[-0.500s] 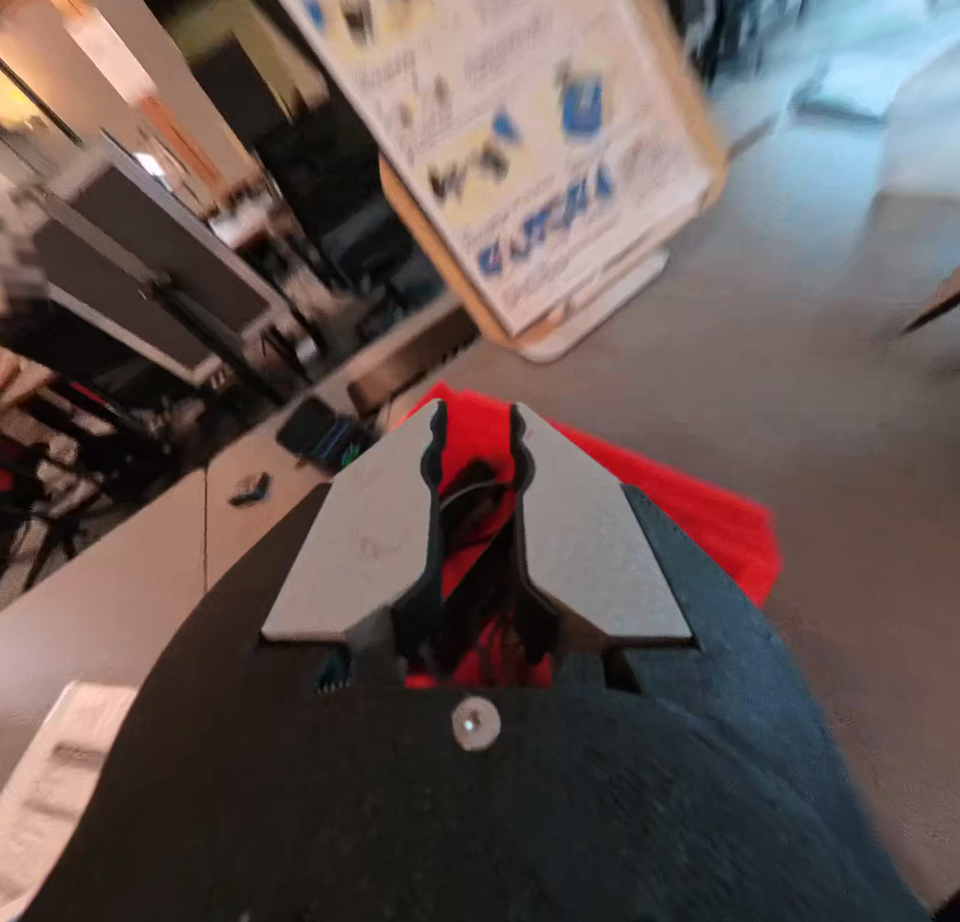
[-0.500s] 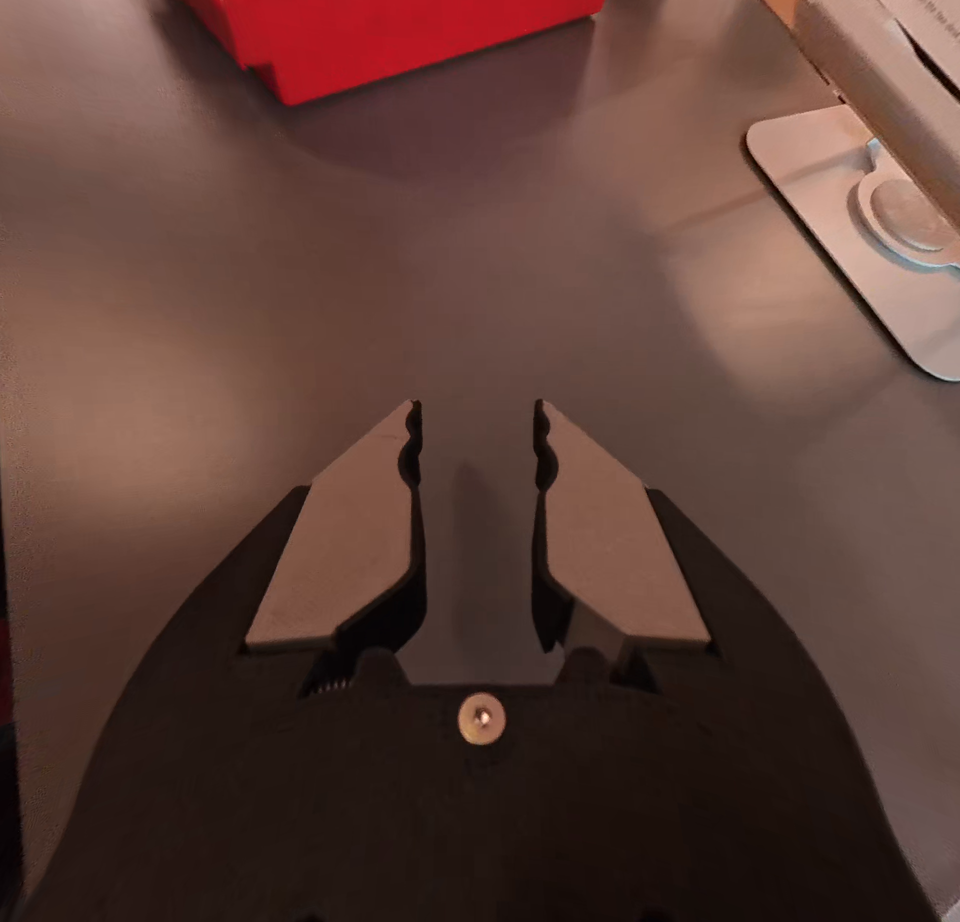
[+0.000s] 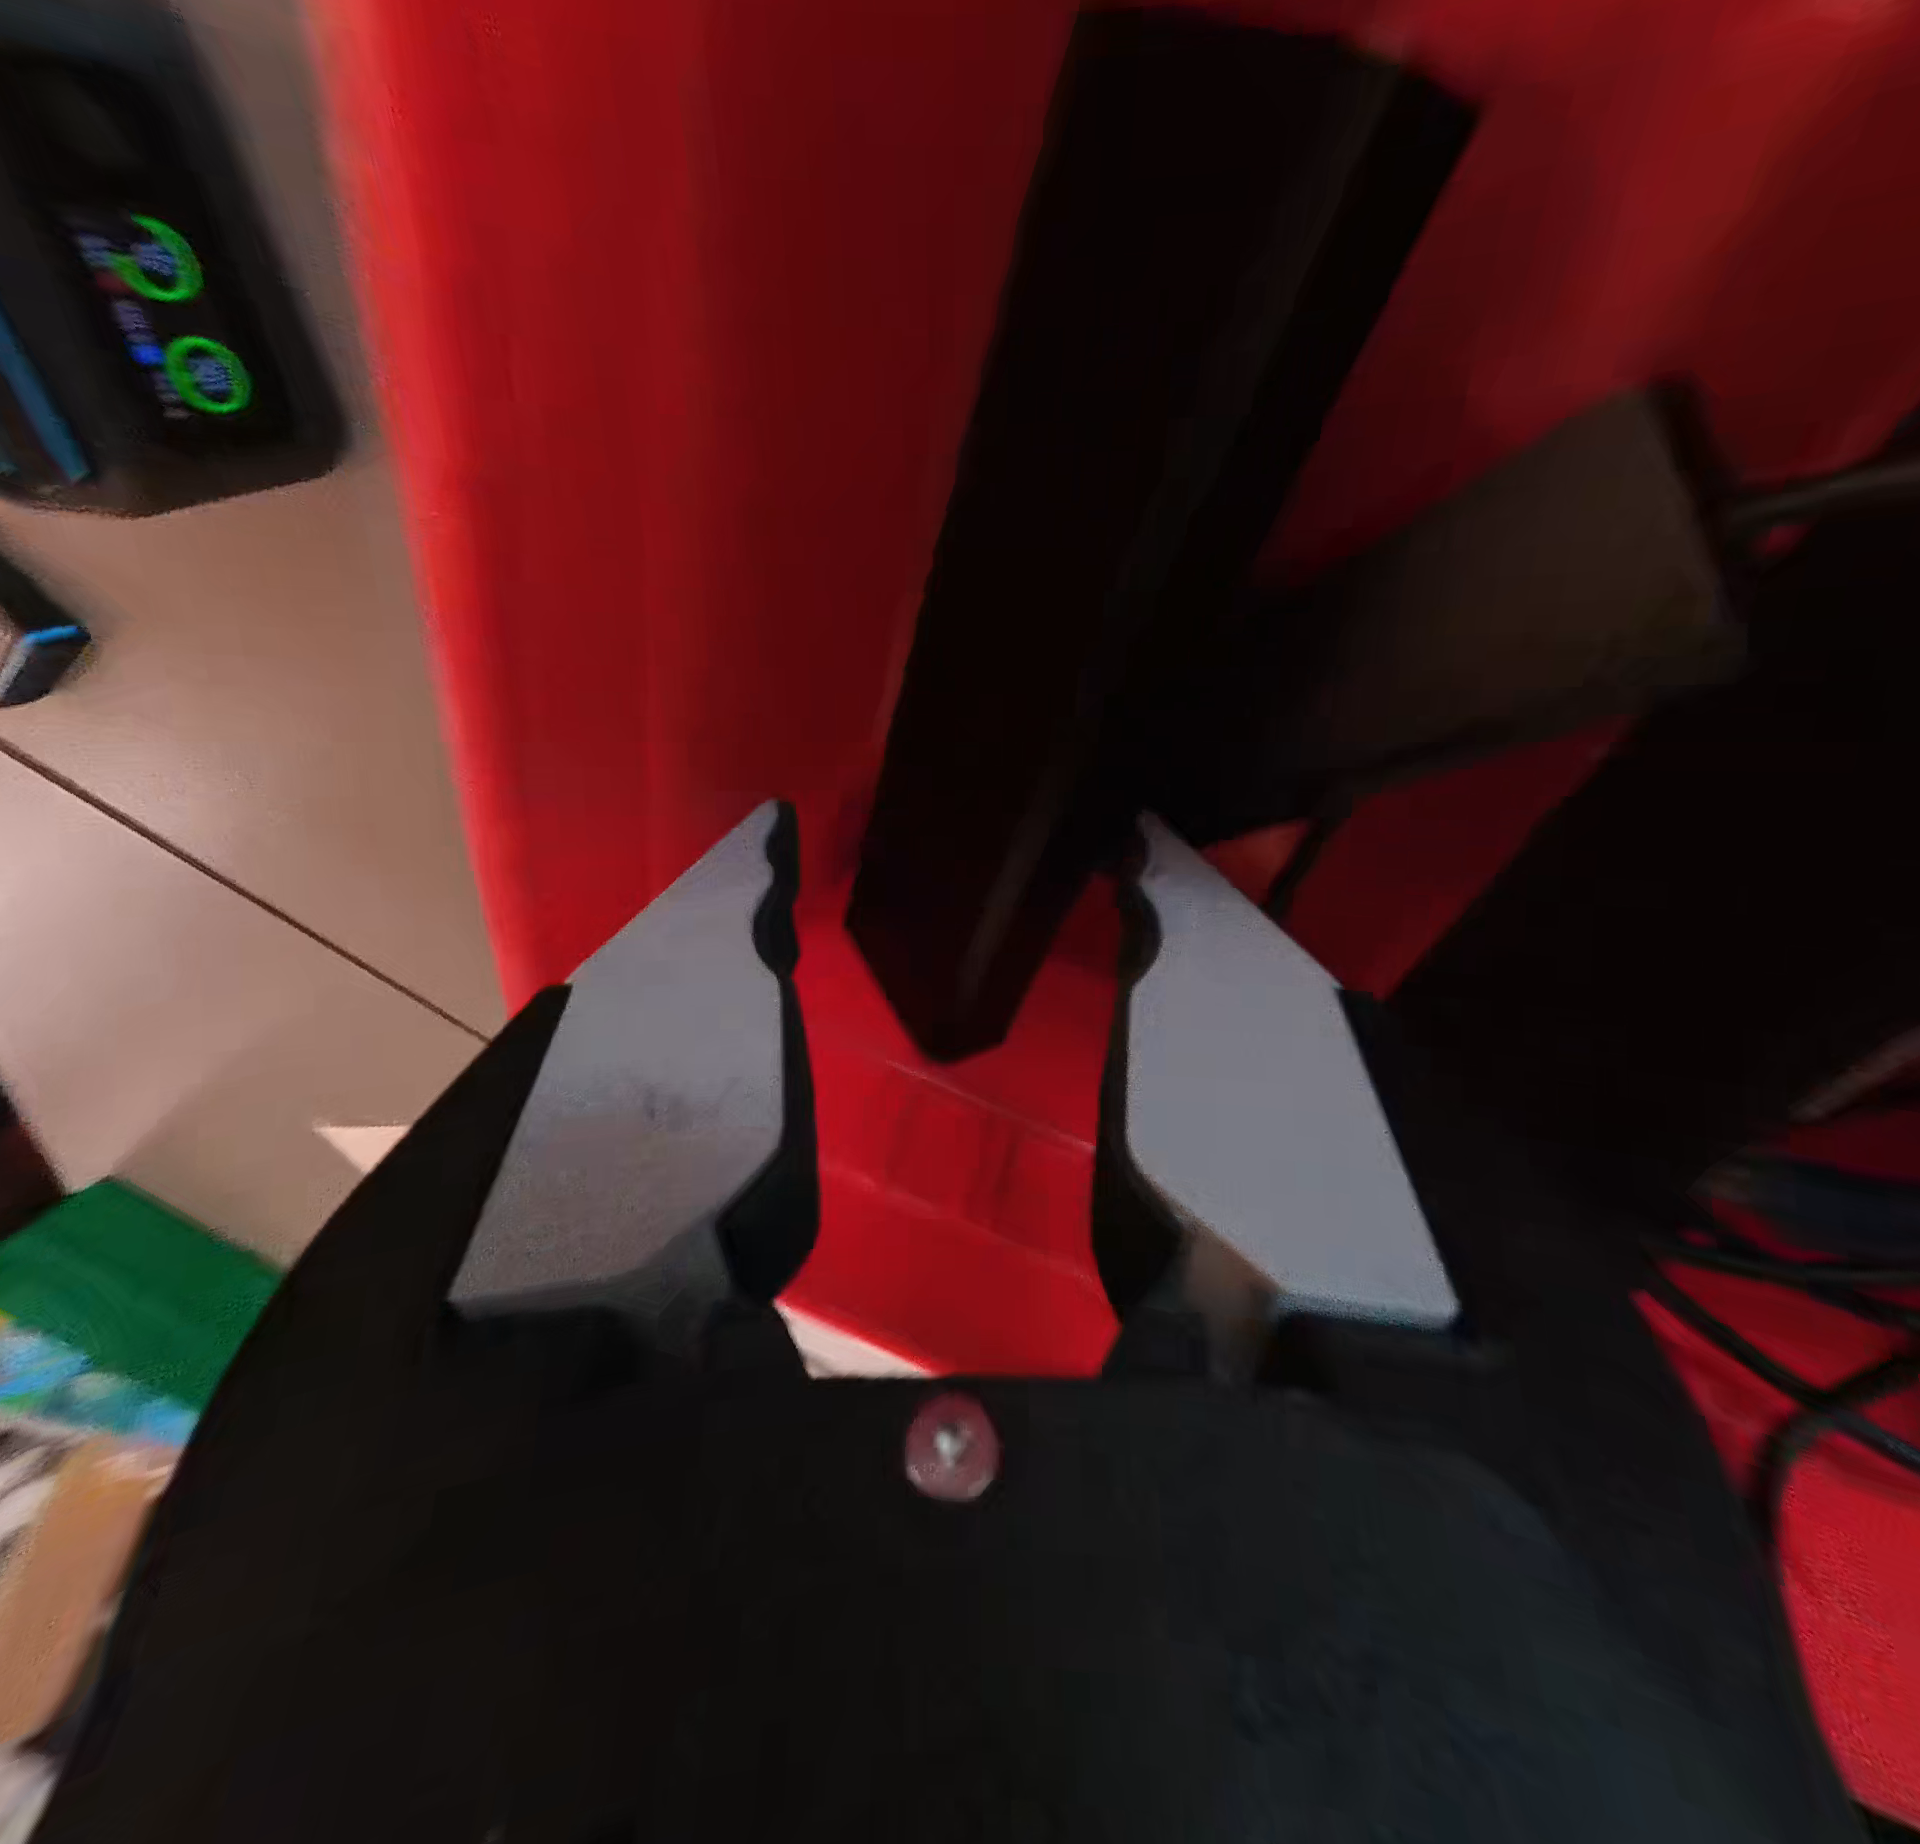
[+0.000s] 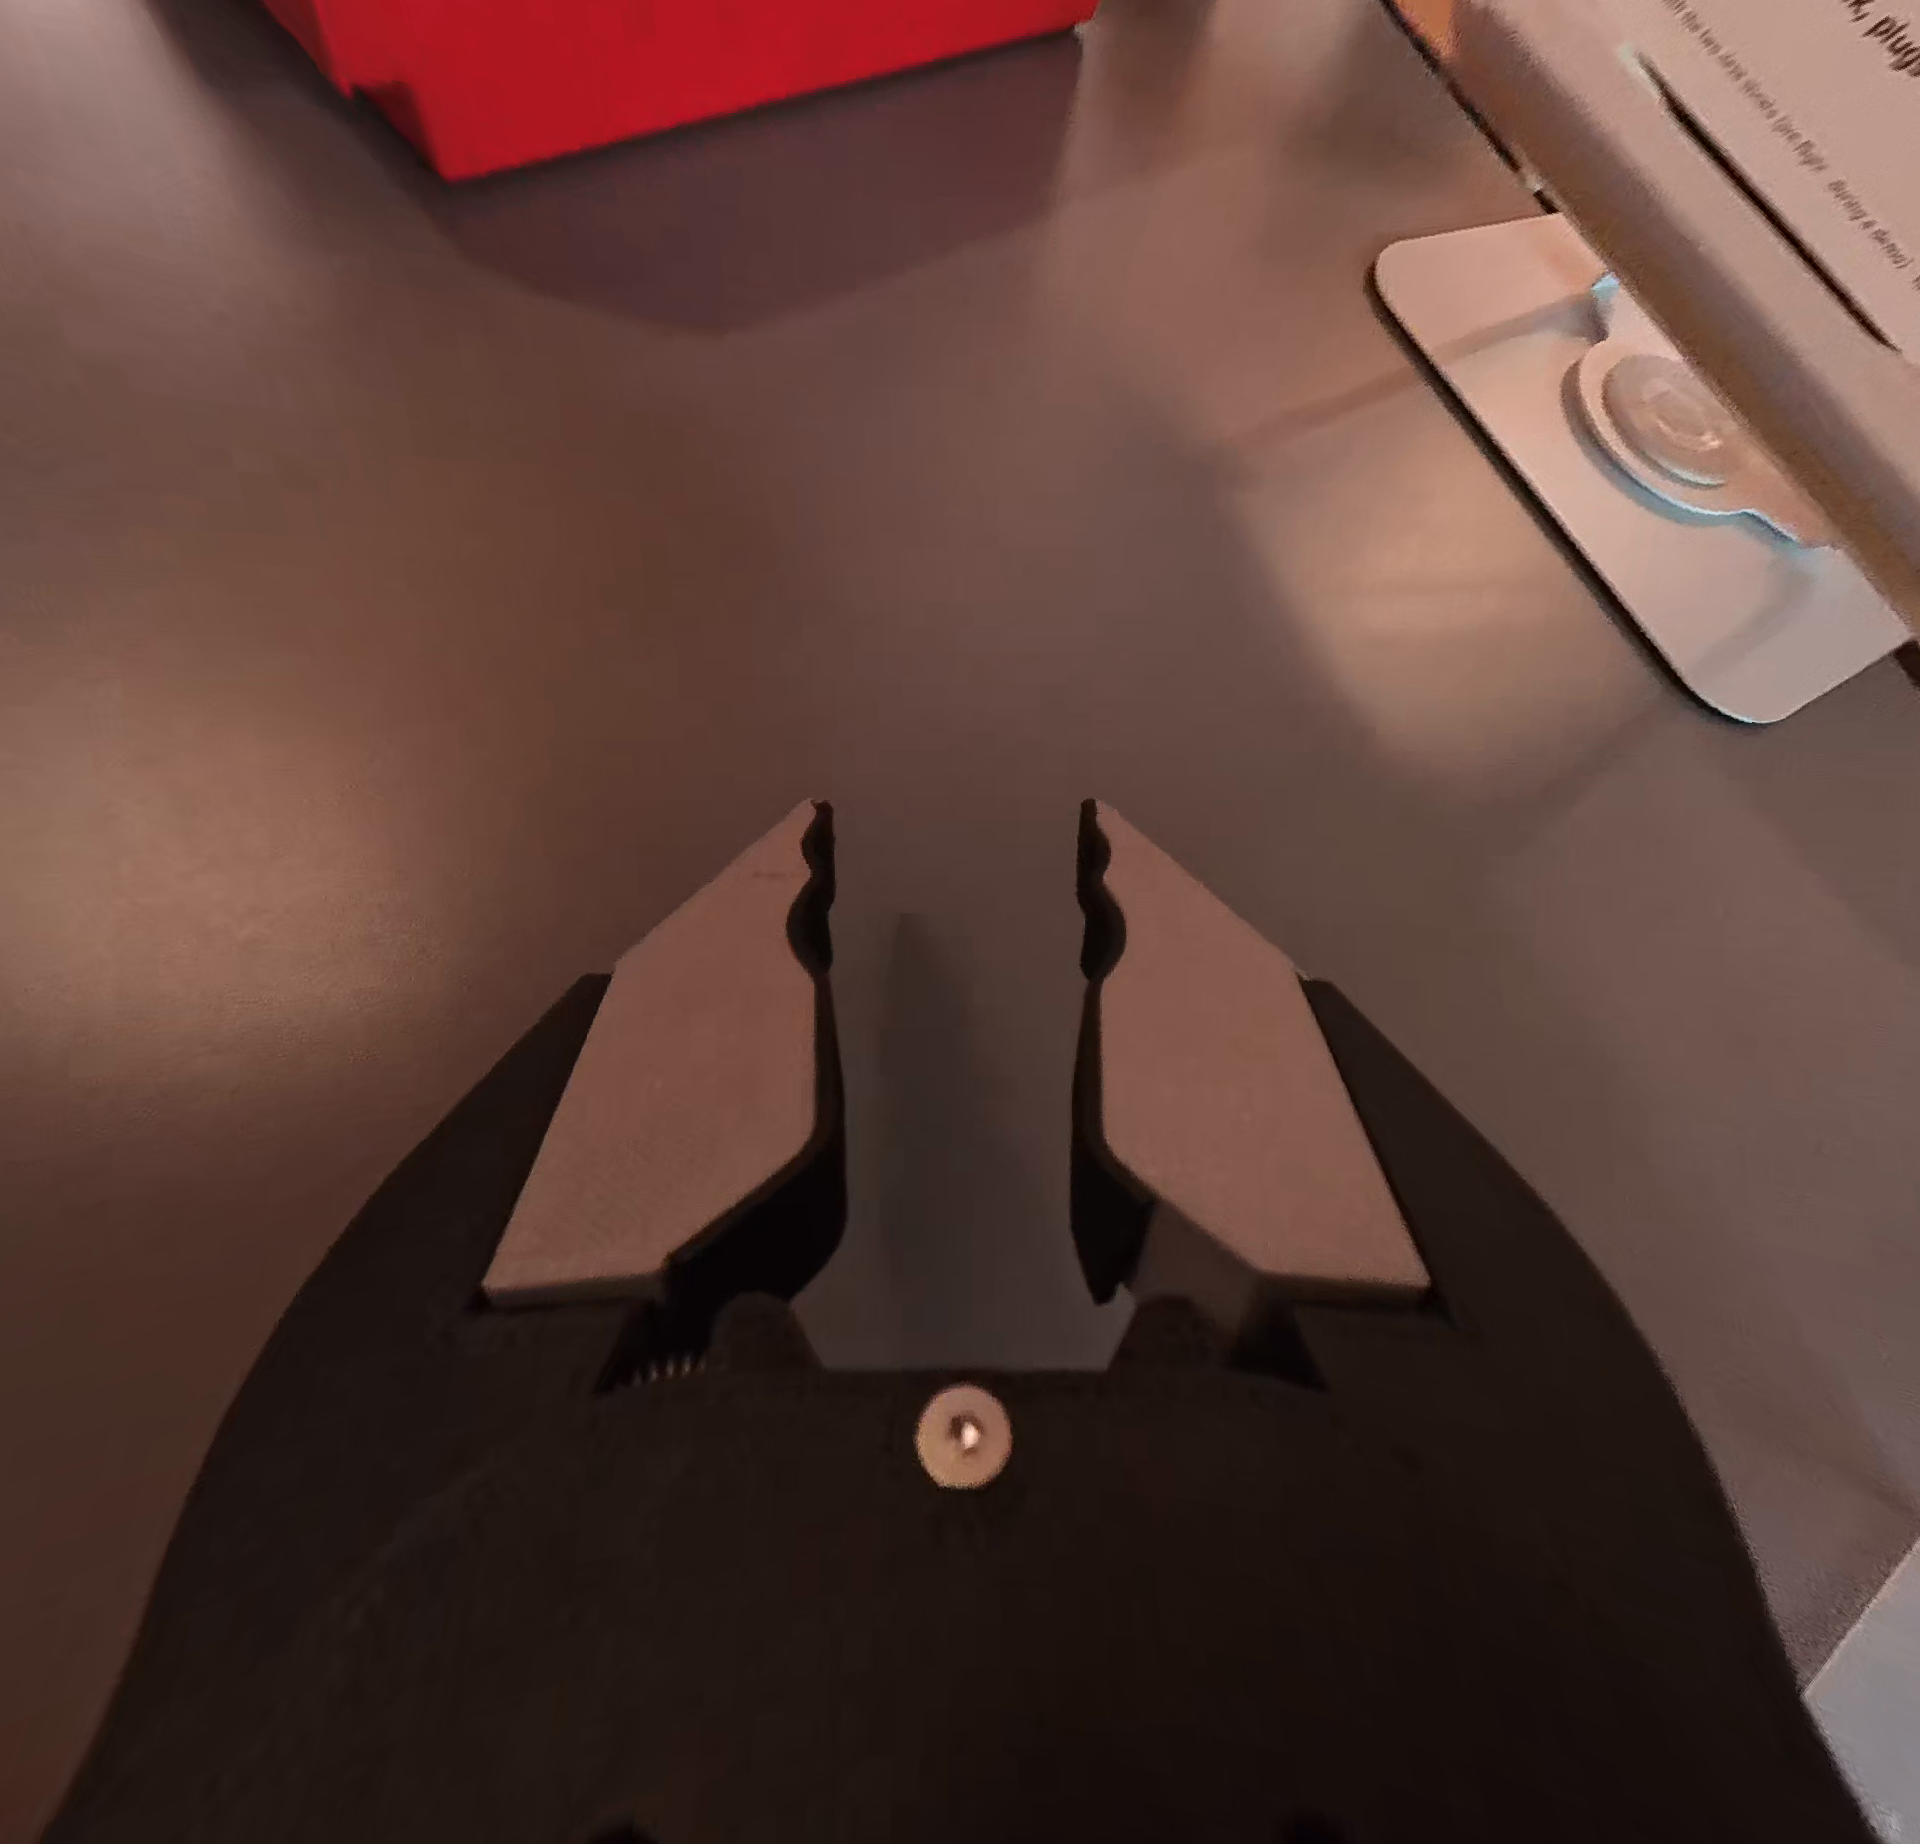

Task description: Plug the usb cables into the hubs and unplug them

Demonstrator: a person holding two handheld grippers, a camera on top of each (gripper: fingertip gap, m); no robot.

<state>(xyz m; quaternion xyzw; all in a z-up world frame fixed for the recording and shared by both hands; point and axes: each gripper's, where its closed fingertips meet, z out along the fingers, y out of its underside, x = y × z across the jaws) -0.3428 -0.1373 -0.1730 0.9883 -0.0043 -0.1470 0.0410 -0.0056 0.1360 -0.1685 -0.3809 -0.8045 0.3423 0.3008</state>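
In the left wrist view my left gripper [image 3: 961, 849] is open and points down into a red bin [image 3: 644, 360]. A long black hub [image 3: 1132, 506] leans inside the bin, its near end just ahead of my fingertips and between them, not gripped. A grey block [image 3: 1507, 589] and several black cables [image 3: 1808, 1306] lie in the bin to the right. In the right wrist view my right gripper [image 4: 956, 838] is open and empty above the grey table [image 4: 416, 599]. The red bin [image 4: 665, 38] stands at the far edge, well ahead of it.
A black device with green rings on its screen [image 3: 156, 308] lies on the table left of the bin. A green and coloured box [image 3: 114, 1306] is at the lower left. A white stand base [image 4: 1621, 464] with a printed sign board [image 4: 1714, 132] stands at the right.
My left gripper has opened and swung down into the red bin; earlier it was nearly shut and looked out over the room. The right gripper has shifted slightly and stays open.
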